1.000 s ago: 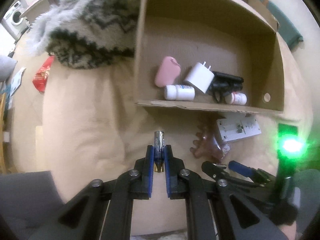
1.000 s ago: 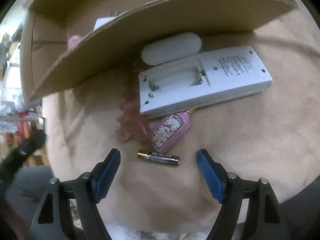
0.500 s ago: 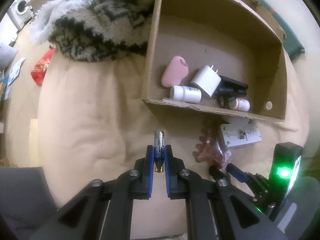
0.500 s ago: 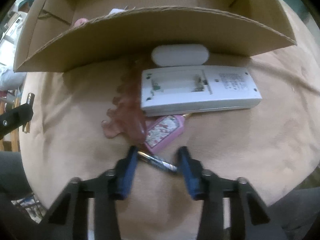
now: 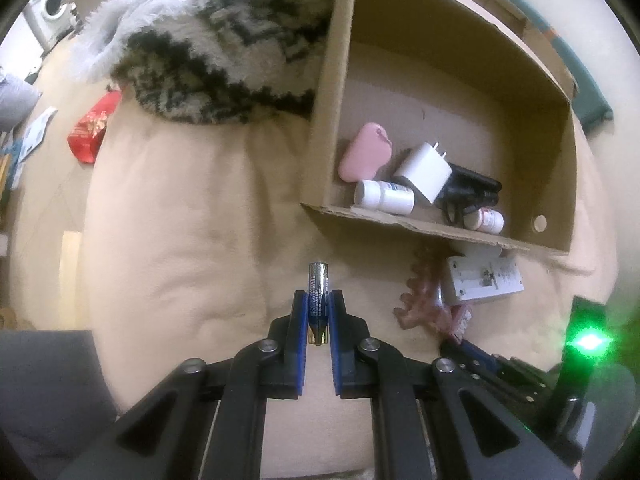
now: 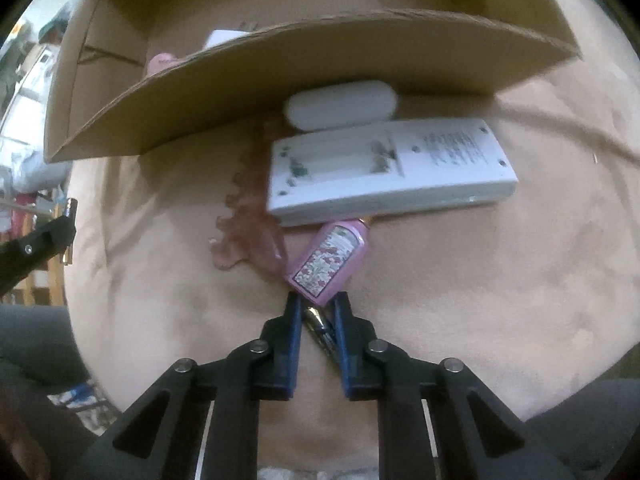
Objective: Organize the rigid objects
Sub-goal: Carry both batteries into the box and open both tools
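One battery (image 5: pixel 318 292) pinched upright in the left gripper (image 5: pixel 318 308), fingers closed on it; a second battery (image 6: pixel 320 326) clamped askew in the right gripper (image 6: pixel 317 312), low over the beige cushion (image 5: pixel 180 240). Already inside the cardboard box (image 5: pixel 332 80), far right: charger, bottles, pink case. Left outside: remote (image 6: pixel 388 168), pink bottle (image 6: pixel 330 260), hair claw (image 6: pixel 248 228).

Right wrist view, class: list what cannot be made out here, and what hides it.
- Battery: mostly covered by the right gripper and the pink bottle; label unreadable.
- Hair claw: far side hidden under the remote.
- Remote's print: blurred.
- Cardboard box contents: screened by its front wall.
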Demonstrator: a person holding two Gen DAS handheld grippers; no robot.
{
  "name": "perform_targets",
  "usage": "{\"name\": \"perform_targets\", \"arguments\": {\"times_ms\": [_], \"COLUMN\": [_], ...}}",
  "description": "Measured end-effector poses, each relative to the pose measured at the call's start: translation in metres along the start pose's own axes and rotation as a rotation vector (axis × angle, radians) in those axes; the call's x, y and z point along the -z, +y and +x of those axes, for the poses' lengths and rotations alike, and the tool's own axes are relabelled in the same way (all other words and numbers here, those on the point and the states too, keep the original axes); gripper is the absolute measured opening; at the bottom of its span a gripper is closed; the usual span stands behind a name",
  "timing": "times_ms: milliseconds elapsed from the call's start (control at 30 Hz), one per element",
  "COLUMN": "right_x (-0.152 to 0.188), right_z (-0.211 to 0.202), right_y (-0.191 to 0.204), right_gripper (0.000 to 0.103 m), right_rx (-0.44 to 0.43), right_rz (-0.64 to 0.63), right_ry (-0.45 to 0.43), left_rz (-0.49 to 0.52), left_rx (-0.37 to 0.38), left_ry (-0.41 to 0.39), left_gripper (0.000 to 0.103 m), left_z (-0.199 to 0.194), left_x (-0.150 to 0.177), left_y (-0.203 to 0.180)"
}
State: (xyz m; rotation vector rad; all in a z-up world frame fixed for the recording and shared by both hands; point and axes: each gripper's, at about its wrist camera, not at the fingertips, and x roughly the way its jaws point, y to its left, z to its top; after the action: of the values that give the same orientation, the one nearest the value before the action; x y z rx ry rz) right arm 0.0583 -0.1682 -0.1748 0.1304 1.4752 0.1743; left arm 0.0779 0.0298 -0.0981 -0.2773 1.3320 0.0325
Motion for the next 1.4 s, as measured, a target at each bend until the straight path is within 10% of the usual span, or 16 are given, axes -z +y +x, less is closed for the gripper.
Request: {"name": "perform_targets", "arguments": {"times_ms": [767, 1400], "right_x": [0.015, -0.084], "right_z": [-0.032, -0.147], "right_y": [-0.041, -0.018], "right_gripper": [0.011, 0.011], "right_rx": [-0.008, -0.176], "right_rz": [-0.043, -0.13], "right_ry": [0.048, -0.284], "left_rz": [0.039, 0.185], "left_rx": [0.013, 0.032], "left_ry": [-0.007, -0.159], "left_gripper": [0.009, 0.009], "left_z": [-0.004, -0.06], "left_x": [0.001, -0.06], "left_y": [-0.012, -0.074]}}
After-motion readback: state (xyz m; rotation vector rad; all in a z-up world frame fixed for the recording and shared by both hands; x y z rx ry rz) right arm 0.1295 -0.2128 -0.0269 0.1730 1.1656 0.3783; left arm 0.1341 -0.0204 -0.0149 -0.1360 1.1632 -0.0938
